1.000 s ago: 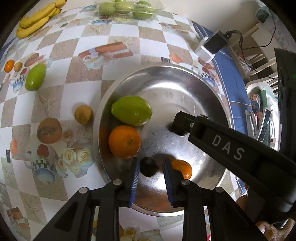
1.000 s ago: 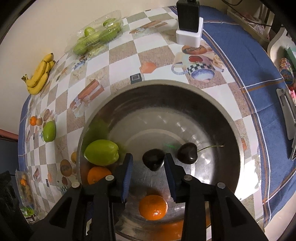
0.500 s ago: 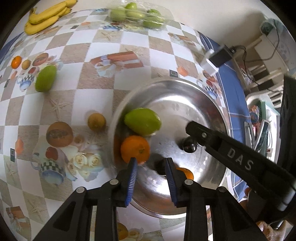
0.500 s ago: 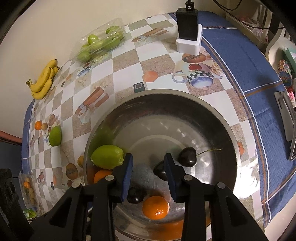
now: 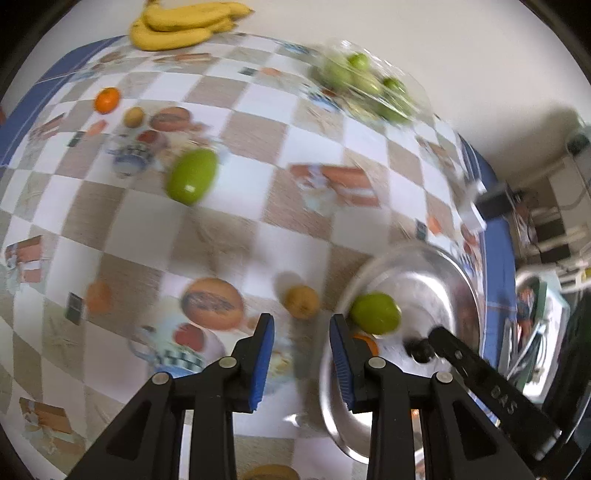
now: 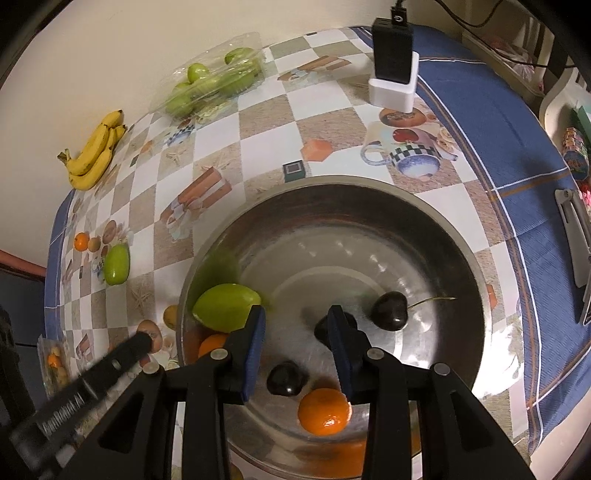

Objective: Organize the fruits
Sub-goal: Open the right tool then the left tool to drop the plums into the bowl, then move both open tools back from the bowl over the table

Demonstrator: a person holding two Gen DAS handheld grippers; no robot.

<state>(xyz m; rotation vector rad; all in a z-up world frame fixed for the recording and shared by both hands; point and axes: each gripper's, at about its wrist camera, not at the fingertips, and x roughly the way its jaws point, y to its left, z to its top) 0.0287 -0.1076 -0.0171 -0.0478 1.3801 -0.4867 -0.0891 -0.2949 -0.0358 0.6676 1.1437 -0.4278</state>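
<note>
The left gripper [image 5: 301, 354] is hanging over the bench [image 5: 240, 192], just beside the rim of the metal bowl [image 5: 417, 254]. Its blue fingers [image 5: 263, 356] are standing a little apart and nothing is lying between them; only the checked cloth is showing in the gap. This view is blurred. A small brownish-yellow fruit [image 5: 302, 301] is resting on the cloth just ahead of the fingers, close to the bowl. Further away a green mango [image 5: 192, 175] is lying alone, and a small orange [image 5: 107, 99] is sitting near the far edge. A bunch of bananas [image 5: 184, 26] is lying by the wall, and a clear pack of green fruits [image 5: 365, 88] is standing to their right.

The right gripper [image 6: 297, 349] is pointing down into the bowl [image 6: 369, 184]. Its fingers [image 6: 253, 347] are also a little apart and are gripping nothing; the bare bowl bottom is showing between them. A dark cherry [image 6: 322, 328] is lying partly behind the right finger, whether touching it I cannot tell. Another cherry with a stem [image 6: 389, 311] is lying to the right of it, and a third cherry [image 6: 286, 378] is nearer to the camera, beside an orange [image 6: 324, 410]. A second green mango [image 6: 225, 306] is leaning at the left wall of the bowl, above another orange [image 6: 212, 343]. A black charger in a white stand [image 6: 393, 62] is standing on the bench behind the bowl.
</note>
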